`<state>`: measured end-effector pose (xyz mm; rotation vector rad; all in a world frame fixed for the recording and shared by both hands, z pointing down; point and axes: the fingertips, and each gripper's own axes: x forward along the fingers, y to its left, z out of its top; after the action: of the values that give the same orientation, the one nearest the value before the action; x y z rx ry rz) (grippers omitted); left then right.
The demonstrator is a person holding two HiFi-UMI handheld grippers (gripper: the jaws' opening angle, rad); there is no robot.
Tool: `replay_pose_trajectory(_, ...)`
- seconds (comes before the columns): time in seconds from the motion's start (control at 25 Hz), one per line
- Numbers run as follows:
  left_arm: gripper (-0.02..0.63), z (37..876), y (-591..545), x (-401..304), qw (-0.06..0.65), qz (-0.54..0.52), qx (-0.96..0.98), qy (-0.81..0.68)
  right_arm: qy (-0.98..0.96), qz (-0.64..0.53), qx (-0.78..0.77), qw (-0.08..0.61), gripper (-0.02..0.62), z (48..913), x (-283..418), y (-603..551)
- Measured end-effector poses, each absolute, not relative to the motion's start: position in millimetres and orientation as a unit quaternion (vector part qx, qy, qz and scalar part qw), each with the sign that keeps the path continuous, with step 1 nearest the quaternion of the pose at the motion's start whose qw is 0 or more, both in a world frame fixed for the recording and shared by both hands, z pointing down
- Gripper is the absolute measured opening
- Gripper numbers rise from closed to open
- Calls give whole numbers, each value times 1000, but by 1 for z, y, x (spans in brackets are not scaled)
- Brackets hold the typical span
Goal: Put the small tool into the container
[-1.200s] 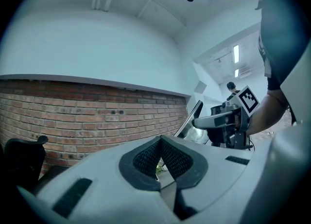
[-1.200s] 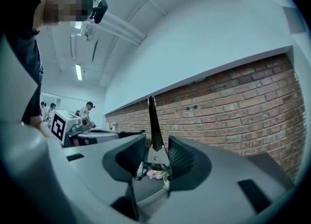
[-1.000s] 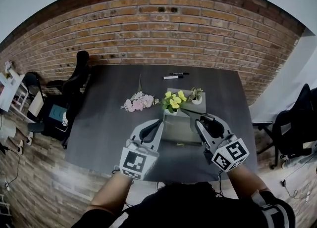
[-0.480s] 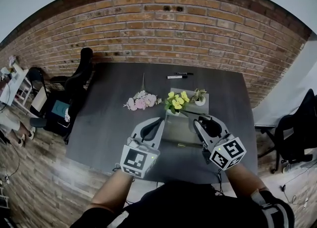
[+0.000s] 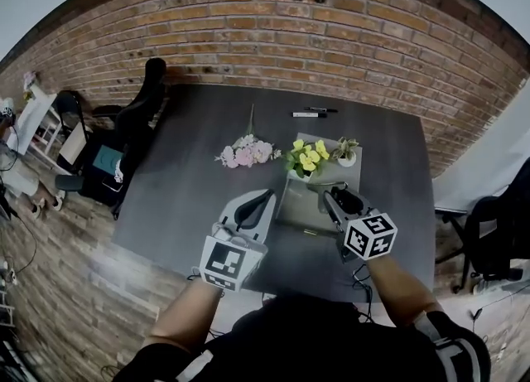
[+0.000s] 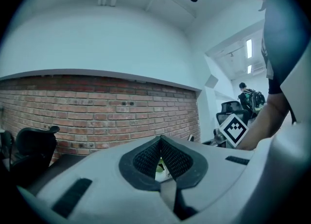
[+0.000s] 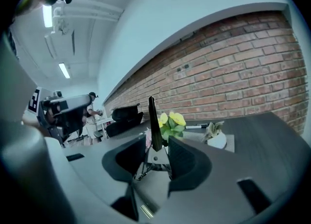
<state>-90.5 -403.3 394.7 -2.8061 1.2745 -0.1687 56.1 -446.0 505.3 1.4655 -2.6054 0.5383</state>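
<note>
The small tool (image 7: 154, 121) stands dark blade up, clamped in my right gripper (image 7: 154, 156), at 5 o'clock from the yellow flowers (image 5: 308, 157) in the grey tray (image 5: 302, 204). My left gripper (image 6: 160, 141), jaws together, sits at the tray's 9 o'clock.

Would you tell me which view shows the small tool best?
The right gripper view: the small tool stands upright, clamped in the right gripper, dark blade and metal pivot plain. The head view shows that gripper from above, the tool too small to make out. The left gripper view lacks it.
</note>
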Motion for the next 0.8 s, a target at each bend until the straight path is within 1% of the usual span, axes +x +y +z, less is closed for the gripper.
replay_pose_trajectory(0.24,8,398,-398,-100,26,-66,-903,425,-836,243,484,86,143,555,58,-466)
replay_pose_trajectory(0.36,8,399,-396,-104,26,-74,-900,429,-826,274,485,92,143,573,58,-475)
replay_pose_trajectory(0.6,8,400,-390,-110,28,-87,-895,437,-812,312,485,92,143,588,59,-480)
replay_pose_trajectory(0.8,8,402,-386,-111,28,-92,-894,438,-812,311,482,104,143,594,56,-481)
